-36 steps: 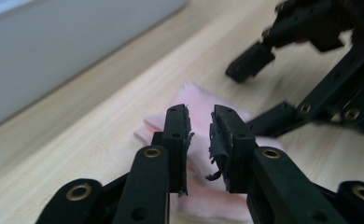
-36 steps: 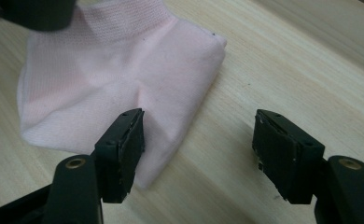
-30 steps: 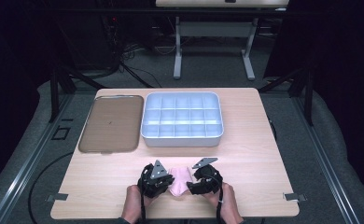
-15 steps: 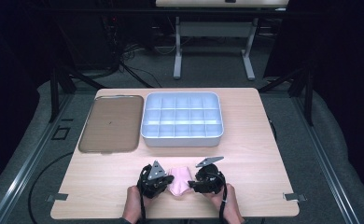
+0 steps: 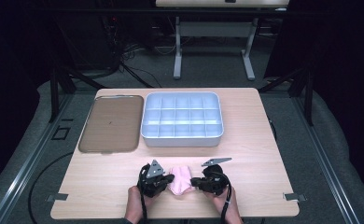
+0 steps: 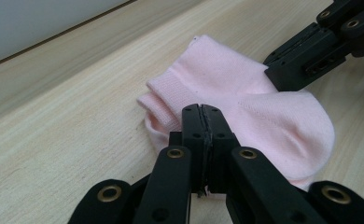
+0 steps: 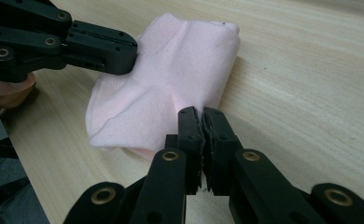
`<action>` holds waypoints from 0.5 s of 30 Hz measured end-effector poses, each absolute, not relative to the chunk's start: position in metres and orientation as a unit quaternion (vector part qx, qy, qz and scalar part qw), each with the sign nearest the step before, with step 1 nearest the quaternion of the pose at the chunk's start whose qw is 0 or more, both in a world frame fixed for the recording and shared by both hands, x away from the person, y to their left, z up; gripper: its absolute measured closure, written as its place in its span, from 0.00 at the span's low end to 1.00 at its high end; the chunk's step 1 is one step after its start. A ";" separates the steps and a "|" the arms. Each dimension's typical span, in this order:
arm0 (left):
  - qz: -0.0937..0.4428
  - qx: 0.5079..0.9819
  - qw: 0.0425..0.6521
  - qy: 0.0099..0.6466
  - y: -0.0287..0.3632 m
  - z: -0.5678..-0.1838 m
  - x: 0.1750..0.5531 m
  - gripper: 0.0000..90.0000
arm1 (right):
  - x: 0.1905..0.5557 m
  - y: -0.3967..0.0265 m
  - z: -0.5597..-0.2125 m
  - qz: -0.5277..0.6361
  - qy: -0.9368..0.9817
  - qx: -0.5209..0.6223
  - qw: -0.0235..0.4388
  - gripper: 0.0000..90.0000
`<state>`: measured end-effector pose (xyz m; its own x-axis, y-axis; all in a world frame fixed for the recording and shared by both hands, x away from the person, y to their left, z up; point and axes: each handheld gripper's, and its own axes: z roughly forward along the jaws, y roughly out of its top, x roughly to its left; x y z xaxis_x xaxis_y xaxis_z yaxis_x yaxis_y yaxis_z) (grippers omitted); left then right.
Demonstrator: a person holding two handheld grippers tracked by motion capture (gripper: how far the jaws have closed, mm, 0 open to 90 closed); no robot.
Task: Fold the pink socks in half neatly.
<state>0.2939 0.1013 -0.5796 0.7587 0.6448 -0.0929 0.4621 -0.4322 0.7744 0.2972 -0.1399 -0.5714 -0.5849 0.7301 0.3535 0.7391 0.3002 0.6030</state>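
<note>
A folded pink sock (image 5: pixel 180 180) lies near the table's front edge between my two grippers. In the left gripper view my left gripper (image 6: pixel 202 110) is shut, its tips pinching the ribbed cuff edge of the sock (image 6: pixel 269 116). The right gripper's black jaws (image 6: pixel 306 65) press on the sock's far side. In the right gripper view my right gripper (image 7: pixel 201 113) has just been closing and now stands shut on the near edge of the sock (image 7: pixel 171 70). From above, the left gripper (image 5: pixel 165 179) and right gripper (image 5: pixel 195 181) flank the sock.
A pale blue tray (image 5: pixel 182 141) with several compartments stands at the middle of the table. A flat brown tray (image 5: pixel 109 123) lies to its left. The person's hands (image 5: pixel 134 207) come in over the front edge. Bare wood lies to either side.
The right gripper's jaws have closed onto the sock's edge and it has shifted slightly. The left gripper has kept still, shut on the cuff.
</note>
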 end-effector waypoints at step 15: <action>0.104 0.835 0.421 0.338 0.088 -0.579 0.300 0.99 | 0.289 -0.126 -0.534 -0.395 -0.817 -0.418 -0.042 0.96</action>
